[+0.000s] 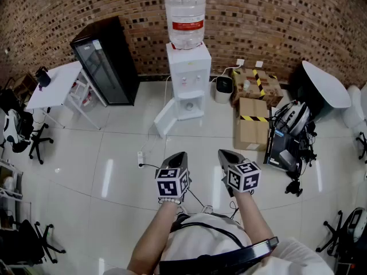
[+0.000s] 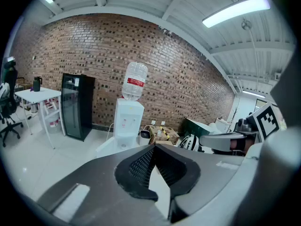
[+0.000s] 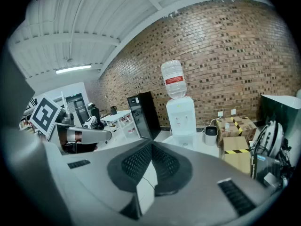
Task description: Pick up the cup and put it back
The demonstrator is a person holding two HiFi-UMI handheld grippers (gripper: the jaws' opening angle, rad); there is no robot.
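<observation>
I can make out no cup in any view. The white water dispenser (image 1: 187,82) with a clear bottle (image 1: 185,10) on top stands against the brick wall, straight ahead; it also shows in the left gripper view as the dispenser (image 2: 128,121) and in the right gripper view as the dispenser (image 3: 181,117). My left gripper (image 1: 178,154) and right gripper (image 1: 225,152) are held side by side over the floor, well short of the dispenser. Both are shut with nothing between the jaws, as seen at the left gripper (image 2: 154,148) and the right gripper (image 3: 151,145).
A black glass-door fridge (image 1: 105,61) and a white table (image 1: 54,83) stand to the left. Cardboard boxes (image 1: 253,110) and a small white bin (image 1: 223,89) sit right of the dispenser, with helmets and gear (image 1: 289,136) beyond. A power strip (image 1: 140,158) and cable lie on the floor.
</observation>
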